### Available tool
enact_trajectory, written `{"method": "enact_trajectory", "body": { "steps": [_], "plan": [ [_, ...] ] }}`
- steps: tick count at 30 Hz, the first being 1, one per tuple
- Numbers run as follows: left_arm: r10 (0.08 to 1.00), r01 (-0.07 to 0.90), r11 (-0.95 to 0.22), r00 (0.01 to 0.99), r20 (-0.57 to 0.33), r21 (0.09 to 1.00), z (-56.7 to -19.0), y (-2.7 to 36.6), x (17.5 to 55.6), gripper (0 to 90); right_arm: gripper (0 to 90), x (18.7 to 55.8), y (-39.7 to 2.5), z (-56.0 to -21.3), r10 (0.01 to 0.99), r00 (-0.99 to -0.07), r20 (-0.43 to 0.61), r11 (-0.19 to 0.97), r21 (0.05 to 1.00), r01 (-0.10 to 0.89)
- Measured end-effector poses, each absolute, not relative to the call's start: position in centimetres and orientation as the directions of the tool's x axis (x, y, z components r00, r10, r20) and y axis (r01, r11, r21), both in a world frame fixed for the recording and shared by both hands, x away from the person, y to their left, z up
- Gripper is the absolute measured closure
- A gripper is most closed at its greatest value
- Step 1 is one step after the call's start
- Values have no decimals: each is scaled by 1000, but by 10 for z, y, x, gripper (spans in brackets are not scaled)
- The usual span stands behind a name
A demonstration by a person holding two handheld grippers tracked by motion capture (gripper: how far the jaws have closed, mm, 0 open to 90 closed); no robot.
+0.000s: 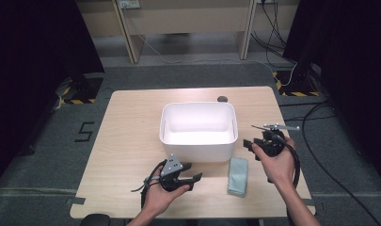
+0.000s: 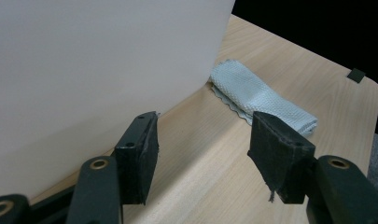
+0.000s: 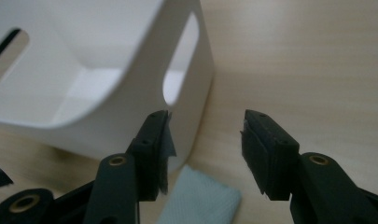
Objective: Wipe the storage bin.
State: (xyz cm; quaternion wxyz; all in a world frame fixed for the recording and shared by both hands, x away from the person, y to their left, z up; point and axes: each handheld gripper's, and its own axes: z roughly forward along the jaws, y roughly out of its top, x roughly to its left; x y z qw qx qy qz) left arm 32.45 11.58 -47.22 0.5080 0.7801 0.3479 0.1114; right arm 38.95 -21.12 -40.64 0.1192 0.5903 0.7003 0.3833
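A white plastic bin (image 1: 198, 150) sits mid-table with nothing visible inside it. A folded pale-blue cloth (image 1: 238, 175) lies flat on the wood just off the bin's near right corner. My left gripper (image 1: 193, 175) rests low at the table's front, left of the cloth, open and empty; its view looks past the bin wall (image 2: 93, 70) toward the cloth (image 2: 261, 98). My right gripper (image 1: 250, 144) hovers to the right of the bin, open and empty; its view shows the bin's handle slot (image 3: 182, 56) and a corner of the cloth (image 3: 200, 198) below its jaws.
The light wooden table (image 1: 131, 141) has bare wood left of the bin. A small dark round object (image 1: 222, 99) sits at the far edge behind the bin. Cables trail on the grey floor at right, and desk legs stand beyond the table.
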Motion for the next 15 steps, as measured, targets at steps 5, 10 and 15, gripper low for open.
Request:
{"method": "enact_trajectory", "body": {
  "steps": [5, 10, 15],
  "plan": [
    [657, 433, -246, 732, -180, 867, -474, 114, 328, 413, 518, 390, -209, -439, 924, -238, 298, 32, 560, 828],
    [657, 437, -249, 732, -181, 864, -475, 113, 329, 408, 509, 392, -198, -459, 929, -241, 280, 76, 495, 866],
    [656, 435, -252, 733, -178, 864, -476, 114, 328, 406, 492, 393, -197, -464, 933, -228, 277, 78, 464, 882]
  ]
}}
